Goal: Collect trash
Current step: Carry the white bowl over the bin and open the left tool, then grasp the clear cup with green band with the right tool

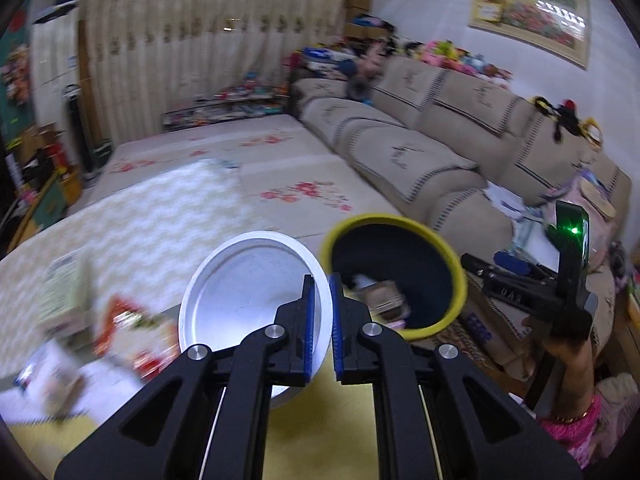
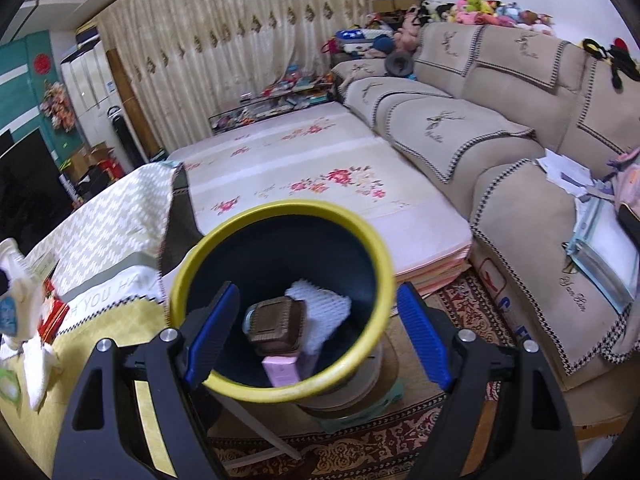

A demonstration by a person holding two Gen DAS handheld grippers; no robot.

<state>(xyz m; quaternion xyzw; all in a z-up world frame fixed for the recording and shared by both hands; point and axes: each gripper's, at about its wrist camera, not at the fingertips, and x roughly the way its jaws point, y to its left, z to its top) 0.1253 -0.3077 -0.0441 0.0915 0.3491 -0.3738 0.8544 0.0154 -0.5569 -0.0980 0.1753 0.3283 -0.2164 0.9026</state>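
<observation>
My left gripper [image 1: 322, 328] is shut on the rim of a white paper bowl [image 1: 248, 292] and holds it up, just left of a dark bin with a yellow rim [image 1: 394, 276]. My right gripper [image 2: 320, 332] is open and empty, right above the same bin [image 2: 280, 292], its blue pads [image 2: 212, 332] on either side of the rim. Inside the bin lie a brown plastic tray [image 2: 276, 324], white foam netting [image 2: 320, 308] and a pink box [image 2: 282, 372]. The right gripper's body also shows in the left wrist view [image 1: 552, 280], behind the bin.
A table with a yellow cloth [image 2: 108, 332] carries blurred wrappers [image 1: 128, 328] and paper at the left. A beige sofa [image 2: 500, 152] with papers runs along the right. A floral mat [image 2: 320, 184] and patterned rug [image 2: 460, 312] cover the floor.
</observation>
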